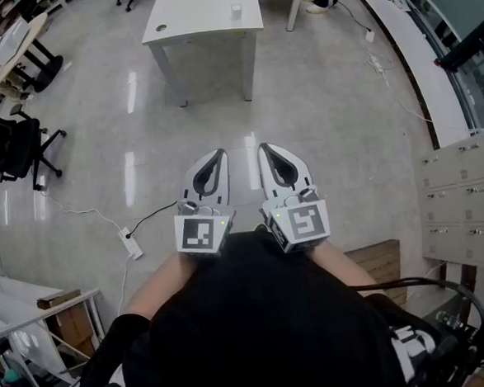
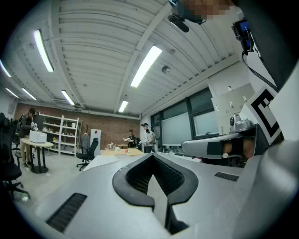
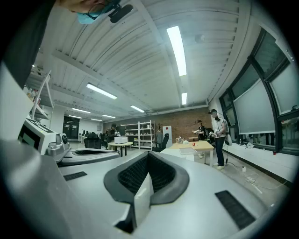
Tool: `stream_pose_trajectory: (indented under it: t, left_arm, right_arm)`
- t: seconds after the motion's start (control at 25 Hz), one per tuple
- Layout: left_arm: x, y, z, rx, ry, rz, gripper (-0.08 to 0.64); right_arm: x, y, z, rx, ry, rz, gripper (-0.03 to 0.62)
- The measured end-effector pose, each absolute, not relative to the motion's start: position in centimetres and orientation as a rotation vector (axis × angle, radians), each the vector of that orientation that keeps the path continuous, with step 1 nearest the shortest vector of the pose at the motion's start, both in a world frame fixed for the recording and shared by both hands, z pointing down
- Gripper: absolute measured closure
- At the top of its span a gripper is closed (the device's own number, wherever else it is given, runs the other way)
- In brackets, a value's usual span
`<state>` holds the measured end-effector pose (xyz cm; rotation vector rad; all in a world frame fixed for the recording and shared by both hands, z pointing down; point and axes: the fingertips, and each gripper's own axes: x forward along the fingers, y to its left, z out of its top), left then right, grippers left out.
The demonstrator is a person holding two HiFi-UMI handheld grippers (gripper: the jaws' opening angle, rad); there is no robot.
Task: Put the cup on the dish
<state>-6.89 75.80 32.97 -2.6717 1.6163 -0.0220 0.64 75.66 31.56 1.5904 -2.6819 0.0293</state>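
Note:
Both grippers are held side by side close to the person's body, above the floor, and point toward a white table (image 1: 205, 21). On that table stands a small pale cup-like object (image 1: 235, 11), and a small dark round thing (image 1: 161, 27) lies near its left edge; I cannot tell whether it is the dish. My left gripper (image 1: 212, 159) is shut with nothing in it, its jaws meeting at the tip (image 2: 152, 157). My right gripper (image 1: 274, 153) is also shut and empty (image 3: 148, 155). Both are far from the table.
A black office chair (image 1: 7, 147) stands at the left, and a power strip with its cable (image 1: 131, 242) lies on the floor. Grey drawer cabinets (image 1: 466, 206) line the right side and a wooden crate (image 1: 383, 261) sits nearby. People stand at a distant table (image 3: 194, 147).

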Motion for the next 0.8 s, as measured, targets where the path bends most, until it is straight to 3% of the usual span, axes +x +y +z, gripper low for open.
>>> stream_pose_trajectory:
  t: [0.8]
  left_arm:
    - [-4.0,76.6,33.5,-2.629,1.708,-0.008,0.56]
  right_arm:
    - [2.6,76.9,31.9,1.507,-2.787,0.038,0.58]
